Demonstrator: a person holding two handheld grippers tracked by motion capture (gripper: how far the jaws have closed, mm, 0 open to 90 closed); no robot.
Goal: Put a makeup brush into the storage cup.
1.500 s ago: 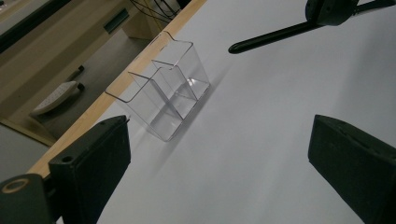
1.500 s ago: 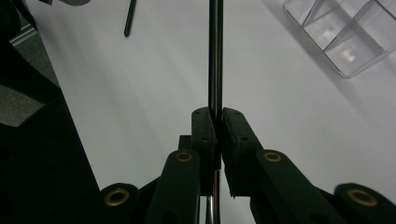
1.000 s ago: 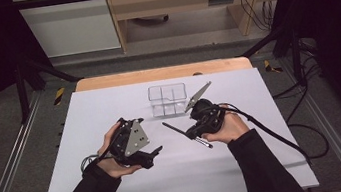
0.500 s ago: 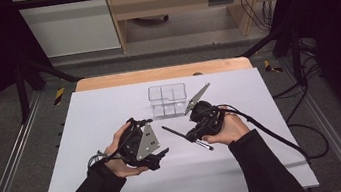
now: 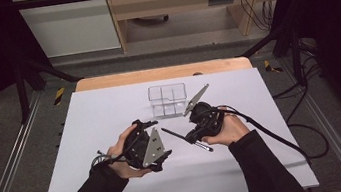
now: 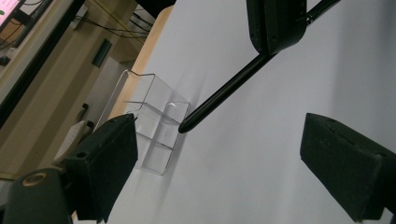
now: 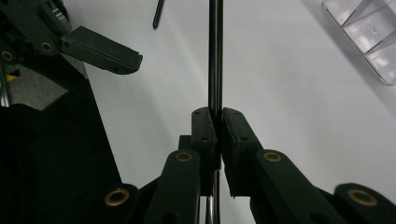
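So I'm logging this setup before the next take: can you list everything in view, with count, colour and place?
Pen: one, black, clamped in the right gripper, tip toward the left gripper.
Organiser box: one, clear, compartmented, far middle of the sheet.
Sheet: one, white, covering the table.
Table: one, wooden edge at the far side.
Left gripper: one, black with grey plate, jaws apart, holding nothing.
Right gripper: one, black, jaws shut on the pen.
Hands: two, dark sleeves, at the near edge.

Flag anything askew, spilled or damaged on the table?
Nothing stands out. The right hand-held gripper is shut on a black pen, the left hand-held gripper is open, and the clear organizer sits upright and intact.
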